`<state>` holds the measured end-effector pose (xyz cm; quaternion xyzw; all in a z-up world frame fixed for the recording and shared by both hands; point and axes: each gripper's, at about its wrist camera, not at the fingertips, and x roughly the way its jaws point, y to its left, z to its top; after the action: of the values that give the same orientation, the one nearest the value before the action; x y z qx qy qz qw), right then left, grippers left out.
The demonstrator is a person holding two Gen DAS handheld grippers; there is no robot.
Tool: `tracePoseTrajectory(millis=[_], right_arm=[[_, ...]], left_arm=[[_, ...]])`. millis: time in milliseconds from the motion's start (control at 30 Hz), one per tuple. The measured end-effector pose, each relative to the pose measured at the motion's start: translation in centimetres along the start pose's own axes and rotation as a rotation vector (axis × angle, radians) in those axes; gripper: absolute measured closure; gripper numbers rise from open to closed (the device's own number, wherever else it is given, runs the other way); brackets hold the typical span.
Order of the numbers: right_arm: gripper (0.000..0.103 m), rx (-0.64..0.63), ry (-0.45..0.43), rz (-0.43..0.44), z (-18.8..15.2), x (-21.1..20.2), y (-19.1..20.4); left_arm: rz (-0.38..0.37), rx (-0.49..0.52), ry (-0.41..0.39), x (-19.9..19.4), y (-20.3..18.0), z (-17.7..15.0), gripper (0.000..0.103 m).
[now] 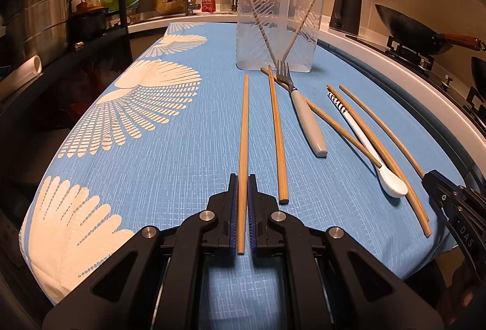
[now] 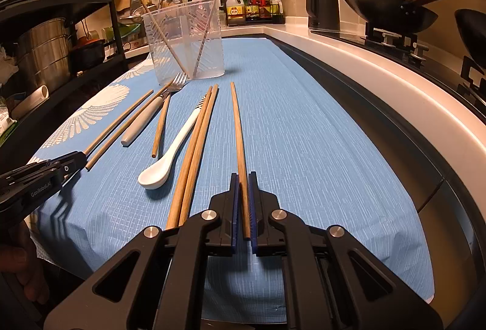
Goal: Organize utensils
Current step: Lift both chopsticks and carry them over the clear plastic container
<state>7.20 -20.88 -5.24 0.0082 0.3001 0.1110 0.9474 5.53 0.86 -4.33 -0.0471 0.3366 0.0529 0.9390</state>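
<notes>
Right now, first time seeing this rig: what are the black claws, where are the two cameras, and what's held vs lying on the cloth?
No robot arm here: a person holds a pair of handheld tongs in each hand, with a fisheye camera on each looking along the fingers. One picture is from the left tongs, the other from the right tongs. Each pair is shut on one wooden chopstick: the left chopstick, the right chopstick. Lying on the blue cloth are more chopsticks, a grey-handled fork and a white spoon. The clear plastic holder at the back has two chopsticks in it.
</notes>
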Motion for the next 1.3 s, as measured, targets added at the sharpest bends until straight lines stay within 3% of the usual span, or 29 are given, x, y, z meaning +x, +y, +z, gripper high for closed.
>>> tracePoseTrajectory(millis=[1000,1133,1300], right_arm=[[0.097,0.007,0.030,-0.001,0.5,0.2,-0.3],[0.098,0.007,0.002,-0.012,1.2,-1.0,-0.1],[0.098,-0.012,-0.055,-0.020,2.8,-3.7,0.3]], left_arm=[[0.000,0.003,0.002,0.0,0.0,0.2,0.097],[-0.010,-0.003,0.005,-0.1,0.2,0.4,0.097],[-0.006,0.007,-0.080,-2.1,0.2,1.5,0.097]])
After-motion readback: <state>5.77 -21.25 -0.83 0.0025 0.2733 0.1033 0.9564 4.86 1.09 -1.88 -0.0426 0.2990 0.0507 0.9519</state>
